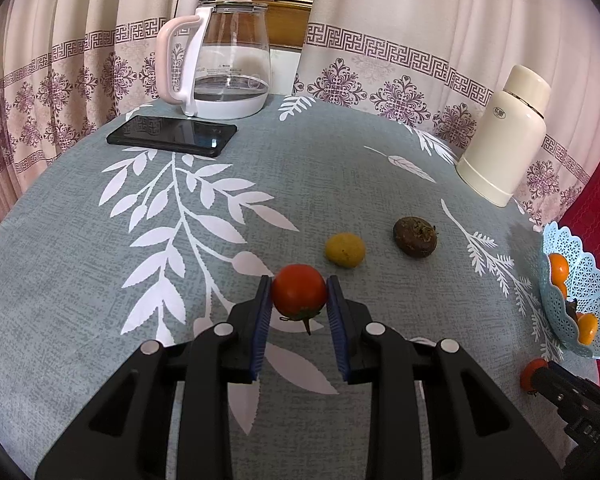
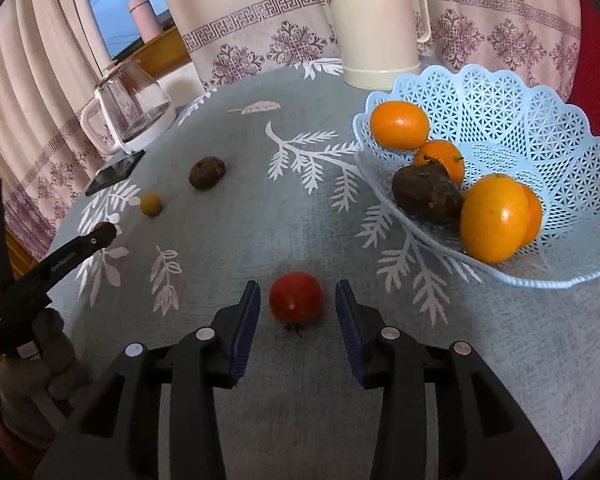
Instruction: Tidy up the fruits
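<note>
the left gripper (image 1: 299, 294) has its jaws pinching a red tomato (image 1: 299, 291) low over the tabletop (image 1: 80, 280), stem toward the camera. the right gripper (image 2: 298, 300) has its jaws spread on either side of a second tomato (image 2: 296, 298) lying on the cloth, not touching it. farther off lie a small yellow fruit (image 1: 345, 250) and a dark brown fruit (image 1: 415, 237). the blue basket (image 2: 540, 128) at right holds oranges (image 2: 399, 124)
</note>
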`<state>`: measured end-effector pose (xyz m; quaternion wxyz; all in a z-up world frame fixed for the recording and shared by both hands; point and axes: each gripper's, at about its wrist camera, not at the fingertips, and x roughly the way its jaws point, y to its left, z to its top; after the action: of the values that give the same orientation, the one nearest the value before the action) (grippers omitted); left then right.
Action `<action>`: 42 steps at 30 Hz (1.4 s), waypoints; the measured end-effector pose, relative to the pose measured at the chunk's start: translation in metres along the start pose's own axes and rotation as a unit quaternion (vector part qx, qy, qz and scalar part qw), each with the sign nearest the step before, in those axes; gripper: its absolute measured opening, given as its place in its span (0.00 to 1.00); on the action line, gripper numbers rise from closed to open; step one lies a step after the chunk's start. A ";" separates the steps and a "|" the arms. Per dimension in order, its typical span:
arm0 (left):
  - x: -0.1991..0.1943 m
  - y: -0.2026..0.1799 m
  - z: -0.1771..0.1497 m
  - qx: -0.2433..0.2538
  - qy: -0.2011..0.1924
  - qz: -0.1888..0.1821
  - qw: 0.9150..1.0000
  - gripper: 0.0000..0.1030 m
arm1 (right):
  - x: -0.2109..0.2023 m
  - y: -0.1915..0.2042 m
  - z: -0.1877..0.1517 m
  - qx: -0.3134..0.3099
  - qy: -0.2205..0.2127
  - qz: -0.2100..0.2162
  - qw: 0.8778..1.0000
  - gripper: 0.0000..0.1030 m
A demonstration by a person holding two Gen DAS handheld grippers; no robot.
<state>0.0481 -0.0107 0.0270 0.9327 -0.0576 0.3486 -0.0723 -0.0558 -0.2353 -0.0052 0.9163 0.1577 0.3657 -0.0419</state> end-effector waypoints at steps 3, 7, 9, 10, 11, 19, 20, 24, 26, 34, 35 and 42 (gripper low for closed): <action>0.000 0.000 0.000 0.000 0.000 0.000 1.000 0.27 | 0.005 0.002 0.002 -0.007 0.005 -0.004 1.000 0.38; 0.000 0.000 0.000 0.000 0.000 0.000 1.000 0.27 | 0.012 0.007 0.003 -0.021 0.014 -0.012 1.000 0.37; 0.000 0.000 0.000 0.000 0.000 0.000 1.000 0.27 | 0.013 0.008 0.003 -0.024 0.015 -0.017 0.999 0.33; 0.000 0.000 0.000 0.000 0.000 0.000 1.000 0.27 | 0.013 0.008 0.003 -0.024 0.015 -0.018 0.999 0.31; 0.000 0.000 0.000 0.000 0.000 0.000 1.000 0.27 | 0.013 0.008 0.003 -0.025 0.015 -0.018 0.999 0.28; 0.001 0.000 0.000 0.000 0.000 0.000 1.000 0.27 | 0.002 0.014 0.003 -0.039 -0.001 -0.023 0.999 0.27; 0.001 0.000 0.000 0.001 0.000 0.000 1.000 0.27 | -0.001 0.014 0.003 -0.039 -0.005 -0.021 0.999 0.27; 0.001 0.000 0.000 0.000 0.001 0.001 1.000 0.27 | -0.017 0.013 0.008 -0.034 -0.024 -0.015 0.999 0.27; 0.001 0.000 0.000 0.000 0.000 0.001 1.000 0.27 | -0.026 0.012 0.010 -0.031 -0.034 -0.015 0.999 0.27; 0.001 -0.001 0.000 0.001 0.001 0.001 1.000 0.27 | -0.061 -0.007 0.026 -0.012 -0.080 -0.026 0.996 0.27; 0.001 -0.001 0.000 0.001 0.001 0.001 1.000 0.27 | -0.065 -0.011 0.029 -0.009 -0.086 -0.031 0.996 0.27; 0.001 -0.001 0.000 0.001 0.001 0.001 1.000 0.27 | -0.077 -0.043 0.036 0.026 -0.106 -0.063 0.992 0.27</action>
<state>0.0488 -0.0117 0.0263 0.9324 -0.0557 0.3498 -0.0717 -0.0961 -0.2904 0.0608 0.9412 0.1525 0.2742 -0.1252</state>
